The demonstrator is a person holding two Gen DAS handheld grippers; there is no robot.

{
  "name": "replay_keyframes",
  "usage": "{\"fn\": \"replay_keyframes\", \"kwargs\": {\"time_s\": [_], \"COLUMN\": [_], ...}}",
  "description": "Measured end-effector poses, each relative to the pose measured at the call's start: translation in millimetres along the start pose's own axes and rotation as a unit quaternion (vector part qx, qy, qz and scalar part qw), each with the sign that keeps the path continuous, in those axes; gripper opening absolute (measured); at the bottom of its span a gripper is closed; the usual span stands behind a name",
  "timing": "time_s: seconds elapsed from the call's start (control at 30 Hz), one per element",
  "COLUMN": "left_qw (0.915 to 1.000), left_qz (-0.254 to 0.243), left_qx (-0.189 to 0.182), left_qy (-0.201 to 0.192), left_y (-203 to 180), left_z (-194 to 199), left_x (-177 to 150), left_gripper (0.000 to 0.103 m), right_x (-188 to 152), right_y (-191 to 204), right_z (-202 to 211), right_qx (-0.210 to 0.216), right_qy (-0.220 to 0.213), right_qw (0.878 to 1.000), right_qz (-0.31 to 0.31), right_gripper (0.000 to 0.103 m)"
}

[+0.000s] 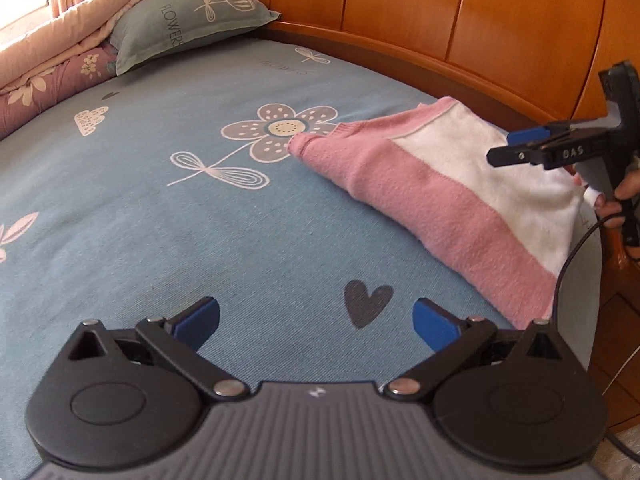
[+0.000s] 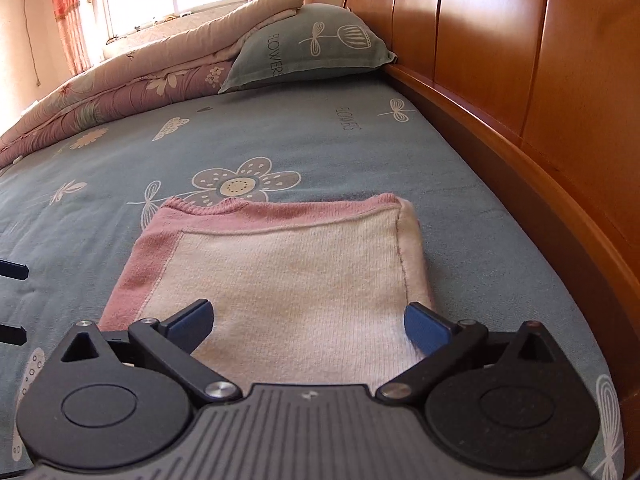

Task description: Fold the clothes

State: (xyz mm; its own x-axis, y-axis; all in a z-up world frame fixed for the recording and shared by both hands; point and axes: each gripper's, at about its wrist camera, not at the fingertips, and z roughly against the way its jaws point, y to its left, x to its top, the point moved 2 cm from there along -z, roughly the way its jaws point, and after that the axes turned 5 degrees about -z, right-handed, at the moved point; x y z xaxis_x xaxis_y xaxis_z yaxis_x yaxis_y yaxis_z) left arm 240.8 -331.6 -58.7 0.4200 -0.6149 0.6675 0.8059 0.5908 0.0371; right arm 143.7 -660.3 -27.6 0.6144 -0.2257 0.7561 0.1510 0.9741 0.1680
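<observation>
Sweater lies folded on the bed near the headboard; your right tongs hover released over its near edge, left tongs released, clear, likely fold done.

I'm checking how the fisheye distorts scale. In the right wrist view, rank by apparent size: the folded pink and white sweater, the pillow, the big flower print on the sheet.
1. Folded pink and white sweater, largest, though nearest the camera.
2. Pillow.
3. Flower print, smallest, partly covered by the sweater.
</observation>
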Motion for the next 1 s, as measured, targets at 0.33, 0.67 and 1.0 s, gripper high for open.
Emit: {"fn": "replay_keyframes", "kwargs": {"time_s": [0.33, 0.67, 1.0], "left_qw": [0.9983, 0.9974, 0.9981], "left_qz": [-0.013, 0.012, 0.014], "left_qx": [0.056, 0.065, 0.057], "left_qy": [-0.012, -0.028, -0.021], "left_y": [-2, 5, -1], "left_z": [31, 68, 89], "left_x": [-38, -55, -78], "left_gripper": [0.102, 0.102, 0.102], "right_x": [-56, -39, -30], "right_y": [-9, 57, 85], "right_z": [39, 70, 79], "right_qx": [-0.053, -0.06, -0.085], "right_qy": [0.058, 0.025, 0.01], "right_qw": [0.995, 0.998, 0.996], "right_qz": [-0.055, -0.003, 0.026], "right_gripper": [0.103, 0.103, 0.103]}}
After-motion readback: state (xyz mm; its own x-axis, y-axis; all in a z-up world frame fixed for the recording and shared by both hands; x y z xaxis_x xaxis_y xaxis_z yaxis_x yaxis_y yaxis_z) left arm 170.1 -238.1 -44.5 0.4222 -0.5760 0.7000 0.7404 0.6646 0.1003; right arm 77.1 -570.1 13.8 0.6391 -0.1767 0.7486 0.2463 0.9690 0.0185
